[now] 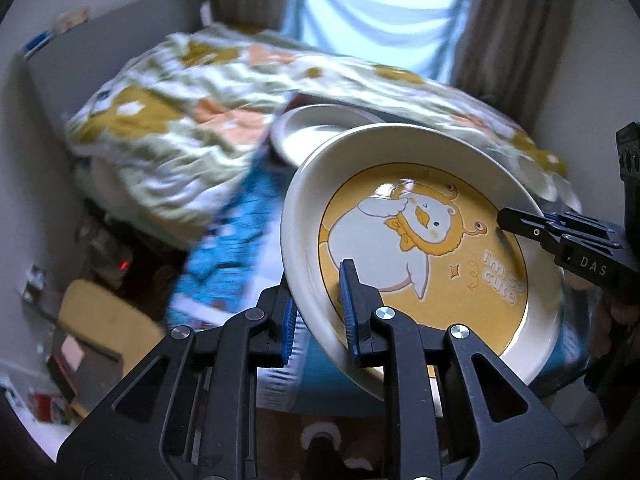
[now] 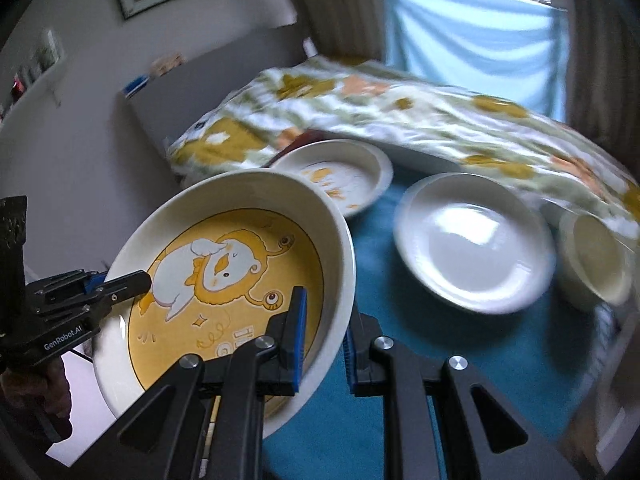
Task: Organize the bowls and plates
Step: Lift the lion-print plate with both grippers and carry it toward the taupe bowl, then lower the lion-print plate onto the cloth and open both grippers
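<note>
The duck plate (image 1: 420, 248) hangs tilted in the air, gripped on opposite rims. The left gripper (image 1: 322, 312) has its jaws clamped on the near-left rim, one finger inside the plate and one beneath it. The right gripper (image 2: 324, 336) has its jaws clamped on the far rim in the same way.

Ahead of the right jaws, on the blue cloth (image 2: 500, 344), sit a smaller printed plate (image 2: 340, 176), a plain white plate (image 2: 472, 240) to its right, and a bowl (image 2: 596, 260) farther right, touching the rumpled quilt (image 2: 400, 120).

In my judgement the main risk is the shared hold. If the two hands drift apart or twist unevenly, the glazed rim could slip from one pair of pads and the plate swing down. Both views are blurred, so the plate looks to be moving fast. Brought down carelessly, it could knock the smaller printed plate just beyond it, or land askew on the soft cloth.
</note>
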Demonstrator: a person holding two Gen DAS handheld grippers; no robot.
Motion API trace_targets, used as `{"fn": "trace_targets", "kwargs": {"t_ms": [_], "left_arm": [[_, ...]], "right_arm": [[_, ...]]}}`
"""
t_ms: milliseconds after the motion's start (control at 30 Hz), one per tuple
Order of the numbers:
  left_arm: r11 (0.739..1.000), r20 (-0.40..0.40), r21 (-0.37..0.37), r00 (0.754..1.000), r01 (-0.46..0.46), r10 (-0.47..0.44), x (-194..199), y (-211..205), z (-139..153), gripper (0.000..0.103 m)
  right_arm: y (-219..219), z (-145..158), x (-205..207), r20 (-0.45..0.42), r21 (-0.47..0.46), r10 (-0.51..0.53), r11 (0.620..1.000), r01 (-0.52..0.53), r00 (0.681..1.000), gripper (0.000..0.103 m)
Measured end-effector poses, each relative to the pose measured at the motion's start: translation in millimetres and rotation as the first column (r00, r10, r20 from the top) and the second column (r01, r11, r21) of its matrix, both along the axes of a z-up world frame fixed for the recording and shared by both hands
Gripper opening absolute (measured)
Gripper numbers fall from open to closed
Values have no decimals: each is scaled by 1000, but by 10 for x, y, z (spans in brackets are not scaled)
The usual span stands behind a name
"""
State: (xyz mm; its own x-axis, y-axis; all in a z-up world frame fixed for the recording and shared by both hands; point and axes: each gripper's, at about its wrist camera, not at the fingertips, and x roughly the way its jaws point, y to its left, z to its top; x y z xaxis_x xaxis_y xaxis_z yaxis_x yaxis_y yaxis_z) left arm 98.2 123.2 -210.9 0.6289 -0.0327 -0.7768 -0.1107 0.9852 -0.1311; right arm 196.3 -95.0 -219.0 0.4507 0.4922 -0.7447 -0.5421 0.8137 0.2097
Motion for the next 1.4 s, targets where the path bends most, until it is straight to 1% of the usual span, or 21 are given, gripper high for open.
{"fn": "trace_targets", "kwargs": {"t_ms": [133, 300, 433, 567, 667, 767, 900, 1000, 1100, 1167, 1233, 1400], "left_arm": [[993, 14, -14, 993, 114, -114, 19, -525, 65, 18], [969, 0, -26, 970, 244, -244, 71, -1170, -10, 18], [945, -21, -31, 945, 326, -327, 131, -1559, -192, 18], [927, -45, -38, 926, 373, -374, 181, -1824, -451, 18], [917, -59, -35, 915, 398, -400, 251, -1997, -667, 18], [911, -58, -28, 910, 410, -411, 308, -2066, -823, 18], [908, -47, -21, 907, 418, -419, 371, -2109, -956, 18], [907, -42, -13, 906, 421, -421, 391, -2121, -997, 18], [905, -28, 15, 905, 426, -425, 352, -2151, -1031, 18], [903, -26, 37, 904, 428, -427, 339, -2176, -1029, 22], [903, -28, 39, 903, 429, -428, 341, -2195, -1033, 27], [899, -33, 63, 901, 433, -432, 337, -2244, -1030, 34]], "right_arm": [[-557, 127, -233, 12, -5, -117, 993, 117, 993, 15], [-1179, 95, -446, -11, -20, -253, 967, 253, 967, 15], [-1569, -97, -598, -39, -31, -339, 940, 338, 940, 15], [-1839, -342, -633, -57, -29, -390, 921, 389, 919, 15], [-1937, -552, -613, -67, -25, -415, 910, 415, 907, 15], [-2018, -744, -566, -66, -20, -426, 905, 426, 902, 15], [-2080, -856, -559, -53, 1, -433, 901, 434, 900, 15], [-2100, -917, -583, -53, 7, -439, 898, 440, 897, 15], [-2119, -986, -594, -64, 6, -436, 899, 438, 897, 15], [-2111, -993, -619, -55, 8, -437, 899, 438, 898, 15], [-2105, -991, -620, -53, 6, -440, 897, 441, 896, 15], [-2106, -985, -627, -55, 8, -444, 895, 445, 894, 15]]}}
